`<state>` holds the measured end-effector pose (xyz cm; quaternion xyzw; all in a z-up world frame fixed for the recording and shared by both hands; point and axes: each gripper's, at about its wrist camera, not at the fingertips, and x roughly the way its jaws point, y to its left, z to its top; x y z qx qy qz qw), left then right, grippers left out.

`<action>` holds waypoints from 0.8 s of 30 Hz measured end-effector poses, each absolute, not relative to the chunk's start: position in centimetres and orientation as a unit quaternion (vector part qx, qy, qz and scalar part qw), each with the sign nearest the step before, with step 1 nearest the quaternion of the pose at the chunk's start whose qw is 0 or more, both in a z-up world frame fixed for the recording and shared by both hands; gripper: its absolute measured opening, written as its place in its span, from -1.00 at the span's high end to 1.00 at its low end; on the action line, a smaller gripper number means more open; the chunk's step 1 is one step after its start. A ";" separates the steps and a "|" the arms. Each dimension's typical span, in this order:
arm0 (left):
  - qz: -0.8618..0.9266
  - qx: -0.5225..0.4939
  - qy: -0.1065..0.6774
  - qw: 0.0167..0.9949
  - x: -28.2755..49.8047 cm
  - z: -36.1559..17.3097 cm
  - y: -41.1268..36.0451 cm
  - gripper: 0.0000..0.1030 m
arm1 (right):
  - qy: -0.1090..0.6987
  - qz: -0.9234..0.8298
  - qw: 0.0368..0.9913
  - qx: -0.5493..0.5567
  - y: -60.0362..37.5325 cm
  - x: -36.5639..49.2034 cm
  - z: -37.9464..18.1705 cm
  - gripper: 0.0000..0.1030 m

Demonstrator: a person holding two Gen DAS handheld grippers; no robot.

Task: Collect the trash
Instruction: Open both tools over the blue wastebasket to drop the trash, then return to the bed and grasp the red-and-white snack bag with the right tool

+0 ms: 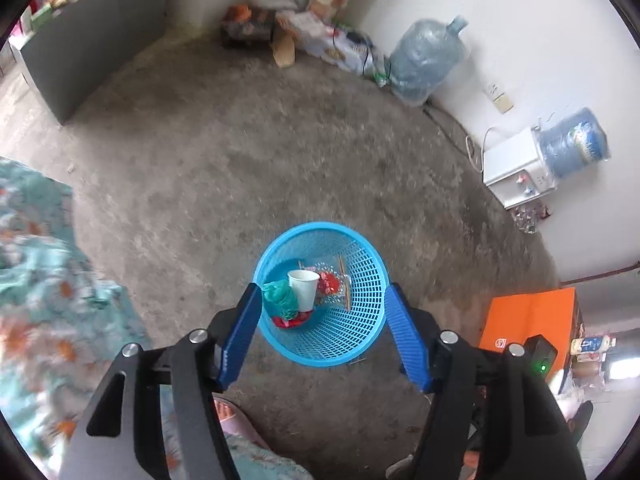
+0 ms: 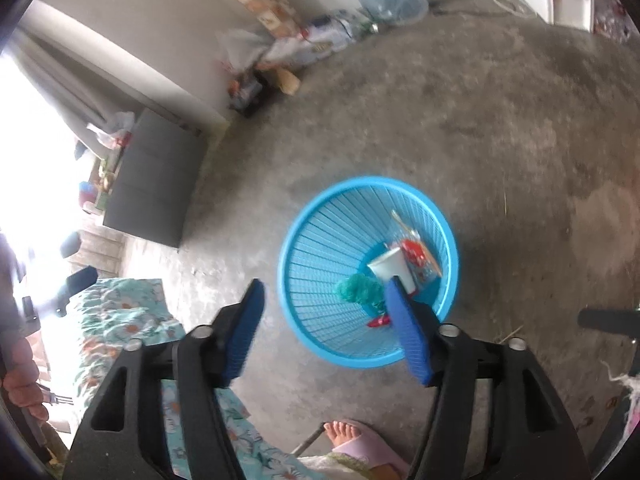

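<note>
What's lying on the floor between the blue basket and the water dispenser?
Nothing: in the left wrist view, only bare concrete floor separates the blue basket from the water dispenser.

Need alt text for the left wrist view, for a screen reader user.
A blue mesh basket stands on a concrete floor, holding a white paper cup, a teal crumpled bag and red wrappers. The open left gripper hovers above it, empty.
</note>
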<state>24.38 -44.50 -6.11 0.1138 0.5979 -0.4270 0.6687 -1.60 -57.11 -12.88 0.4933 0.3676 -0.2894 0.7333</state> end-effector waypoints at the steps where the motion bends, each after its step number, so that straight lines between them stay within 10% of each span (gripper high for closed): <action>1: -0.429 0.113 0.588 0.676 24.4 -4.6 -43.3 -0.21 | 0.363 -0.293 0.736 0.490 -56.8 -1.6 -12.0 -0.36; 12: -0.432 0.048 0.463 0.772 22.9 8.9 -22.6 -0.84 | 0.363 -0.244 0.788 0.432 -50.4 0.6 -3.5 -0.82; 24: -0.278 -0.047 0.357 0.890 17.2 13.1 4.8 -0.89 | 0.383 -0.068 0.909 0.152 -34.2 6.0 3.5 -0.84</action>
